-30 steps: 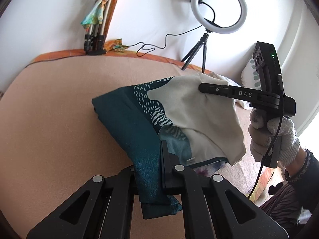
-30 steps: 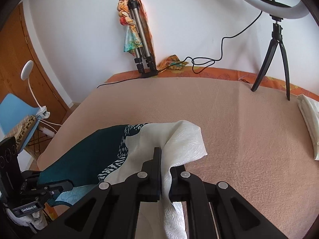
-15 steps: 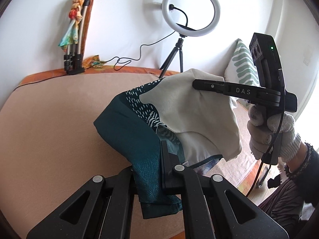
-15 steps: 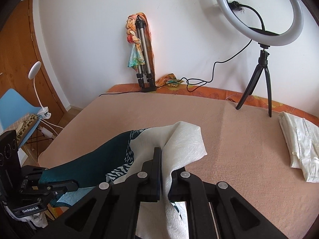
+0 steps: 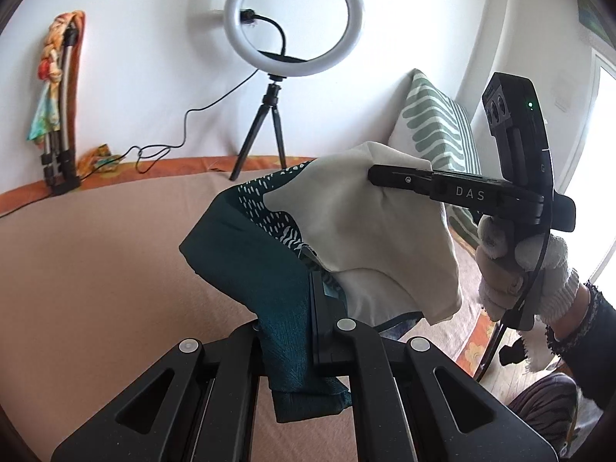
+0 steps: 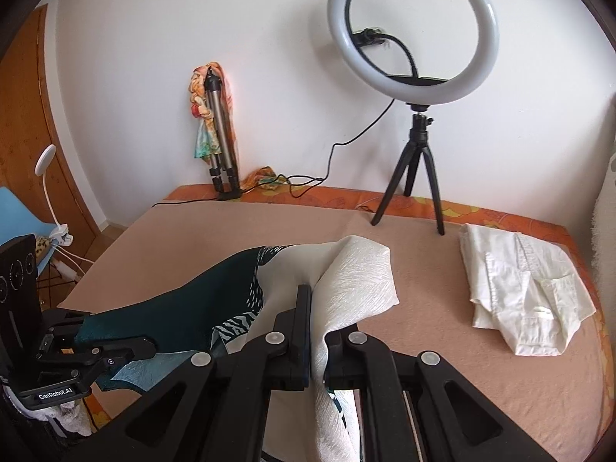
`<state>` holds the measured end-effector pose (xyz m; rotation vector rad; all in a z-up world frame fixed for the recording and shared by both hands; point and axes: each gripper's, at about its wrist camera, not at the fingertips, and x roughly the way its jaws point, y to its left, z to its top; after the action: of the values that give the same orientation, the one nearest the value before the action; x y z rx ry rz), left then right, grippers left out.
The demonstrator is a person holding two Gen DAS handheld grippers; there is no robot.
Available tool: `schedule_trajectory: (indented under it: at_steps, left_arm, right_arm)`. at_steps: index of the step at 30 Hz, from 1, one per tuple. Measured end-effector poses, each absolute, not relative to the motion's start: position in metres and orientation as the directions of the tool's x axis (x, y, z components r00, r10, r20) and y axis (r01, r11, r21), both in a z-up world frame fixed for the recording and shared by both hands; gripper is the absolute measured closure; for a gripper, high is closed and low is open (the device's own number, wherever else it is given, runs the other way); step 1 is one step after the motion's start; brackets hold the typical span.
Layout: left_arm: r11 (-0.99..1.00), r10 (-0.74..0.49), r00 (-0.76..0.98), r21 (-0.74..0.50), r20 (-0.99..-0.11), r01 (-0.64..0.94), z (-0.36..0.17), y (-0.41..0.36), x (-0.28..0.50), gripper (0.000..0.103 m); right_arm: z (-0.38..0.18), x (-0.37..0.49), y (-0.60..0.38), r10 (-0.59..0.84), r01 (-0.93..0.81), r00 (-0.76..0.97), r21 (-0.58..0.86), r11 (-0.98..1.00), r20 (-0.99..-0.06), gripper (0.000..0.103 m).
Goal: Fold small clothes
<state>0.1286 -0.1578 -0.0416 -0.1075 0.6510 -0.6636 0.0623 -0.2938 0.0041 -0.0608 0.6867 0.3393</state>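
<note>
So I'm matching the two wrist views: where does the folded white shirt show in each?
Left wrist: not in view.
Right wrist: white shirt lies on the bed at right, beside the tripod legs.
Shared landmark: ring light, top centre in left, upper right in right.

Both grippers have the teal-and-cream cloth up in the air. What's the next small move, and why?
Probably lower both grippers to lay the cloth flat on the tan bedcover. The left gripper pinches its teal end, the right gripper its cream end, and it hangs bunched between them; the white shirt lies off to the right.
</note>
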Motion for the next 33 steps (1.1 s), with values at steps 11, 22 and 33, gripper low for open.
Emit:
schedule_trajectory:
  at_steps: [11,22,33]
  left_arm:
    - [0.727,-0.674,0.562,-0.291,-0.48,0.623,-0.022,-0.243,0.171,0.1]
    - [0.691,-0.712,0.564,-0.271,-0.418,0.671,-0.005,-0.324,0.228,0.1]
    - [0.671,-0.724,0.555,-0.231,-0.41,0.705,-0.019,-0.388,0.26,0.1]
  right_arm:
    - [0.032,0.09,-0.383,0.168,-0.233,0.772,-0.027,0.972,-0.613,0.101]
    - [0.056,0.144,-0.461,0.061,-0.168,0.81,-0.131,0.977,-0.583,0.101]
    - [0.042,0.2,-0.514,0.004,-0.138,0.803,-0.179,0.974,-0.596,0.101]
